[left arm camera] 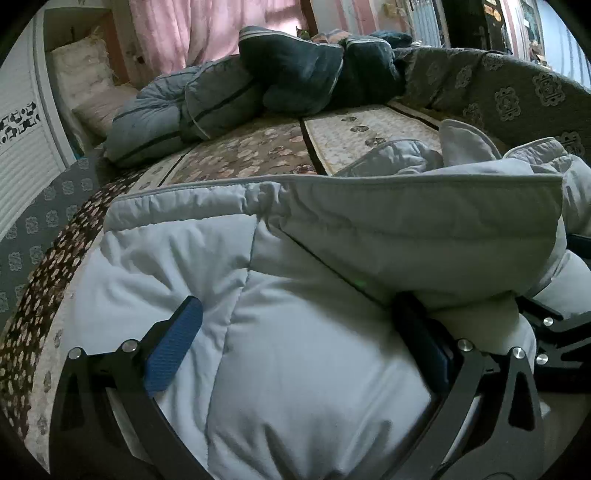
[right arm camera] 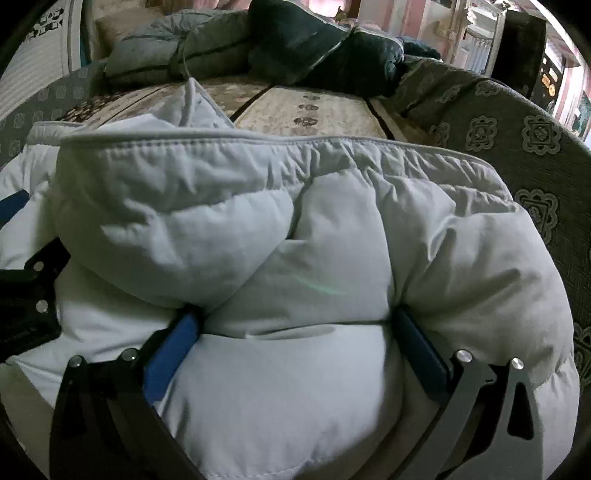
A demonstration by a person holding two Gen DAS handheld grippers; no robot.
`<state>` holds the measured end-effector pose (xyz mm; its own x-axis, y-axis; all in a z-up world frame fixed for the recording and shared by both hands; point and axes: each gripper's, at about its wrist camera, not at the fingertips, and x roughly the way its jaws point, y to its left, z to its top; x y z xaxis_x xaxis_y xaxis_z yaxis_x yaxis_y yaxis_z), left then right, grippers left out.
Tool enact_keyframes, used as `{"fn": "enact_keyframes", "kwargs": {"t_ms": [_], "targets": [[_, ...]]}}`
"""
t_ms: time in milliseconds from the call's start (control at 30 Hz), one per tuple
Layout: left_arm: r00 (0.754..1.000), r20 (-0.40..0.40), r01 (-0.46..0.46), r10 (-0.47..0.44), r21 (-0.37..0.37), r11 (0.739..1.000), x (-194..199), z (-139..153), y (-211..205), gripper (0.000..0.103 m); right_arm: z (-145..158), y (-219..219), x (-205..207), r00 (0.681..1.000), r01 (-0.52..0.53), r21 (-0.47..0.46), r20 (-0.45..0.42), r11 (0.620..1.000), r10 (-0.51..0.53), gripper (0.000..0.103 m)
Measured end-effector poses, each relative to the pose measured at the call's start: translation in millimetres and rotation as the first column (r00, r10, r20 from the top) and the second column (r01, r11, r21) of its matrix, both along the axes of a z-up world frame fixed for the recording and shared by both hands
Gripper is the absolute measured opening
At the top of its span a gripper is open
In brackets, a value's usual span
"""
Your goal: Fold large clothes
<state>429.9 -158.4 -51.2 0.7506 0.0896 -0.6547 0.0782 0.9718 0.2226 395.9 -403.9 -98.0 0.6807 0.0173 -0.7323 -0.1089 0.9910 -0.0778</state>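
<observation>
A pale grey padded jacket (left arm camera: pixel 303 288) lies bunched on the patterned bed cover, filling the lower half of the left wrist view. It also fills the right wrist view (right arm camera: pixel 295 229). My left gripper (left arm camera: pixel 299 317) stands wide, with the jacket's padding bulging between its blue pads (left arm camera: pixel 173 347). My right gripper (right arm camera: pixel 295 325) also stands wide, its blue pads (right arm camera: pixel 170 350) pressed into a thick fold of the jacket. Part of the right gripper's black frame (left arm camera: pixel 554 332) shows at the right edge of the left view, and the left gripper's frame (right arm camera: pixel 29 295) at the left edge of the right view.
A patterned bed cover (left arm camera: pixel 258 147) stretches ahead. Grey-blue and dark folded padded clothes (left arm camera: pixel 229 92) are piled at the far side. A grey patterned backrest (left arm camera: pixel 517 99) curves along the right. A white cabinet (left arm camera: pixel 22 147) stands left, with pink curtains (left arm camera: pixel 207 26) behind.
</observation>
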Motion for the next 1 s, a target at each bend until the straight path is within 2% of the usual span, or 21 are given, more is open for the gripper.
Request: {"fn": "enact_keyframes", "kwargs": {"t_ms": [333,467,567,633,733,800,833,900,1000], "targets": [[1.000,-0.009,0.010,-0.010,-0.016,1.000,0.4,-2.4,2.6,0.100,1.5,-1.5,-2.0,1.000,-0.001,0.012,0.003,1.000,0.001,0.102],[0.998,-0.019,0.057,-0.058,-0.015,0.998,1.4,6.4,10.1,0.100,7.8,-6.4,-9.0,1.000,-0.013,0.032,0.006,0.999,0.013,0.101],[0.995,0.038,0.088,-0.088,-0.007,0.996,-13.6,18.2,31.8,0.100,14.7,-15.8,-25.5,0.999,-0.028,0.050,0.021,0.998,0.027,0.101],[0.991,0.096,0.093,-0.097,0.038,0.995,-31.5,25.2,46.2,0.100,22.4,-17.9,-37.7,0.999,-0.029,0.034,0.024,0.999,0.028,0.101],[0.988,0.152,0.021,-0.033,0.082,0.996,-56.0,35.6,68.8,0.100,31.9,-26.9,-52.0,1.000,-0.009,0.052,0.023,0.999,0.008,0.101],[0.991,0.124,-0.059,0.048,0.085,0.995,-63.6,34.4,89.9,0.100,34.3,-36.0,-61.6,1.000,-0.013,0.077,0.010,0.997,0.013,0.101],[0.993,0.072,-0.097,0.093,0.051,0.994,-67.9,28.3,108.2,0.100,34.5,-39.3,-64.1,1.000,-0.017,0.086,0.004,0.996,0.017,0.101],[0.992,-0.003,-0.125,0.125,-0.060,0.990,-78.7,20.7,135.1,0.100,36.1,-47.7,-72.9,1.000,-0.020,0.112,-0.018,0.994,0.022,0.101],[0.984,-0.020,-0.179,0.178,-0.068,0.982,-105.2,14.5,157.3,0.100,44.8,-51.7,-93.9,1.000,-0.018,0.092,0.004,0.996,0.017,0.101]]}}
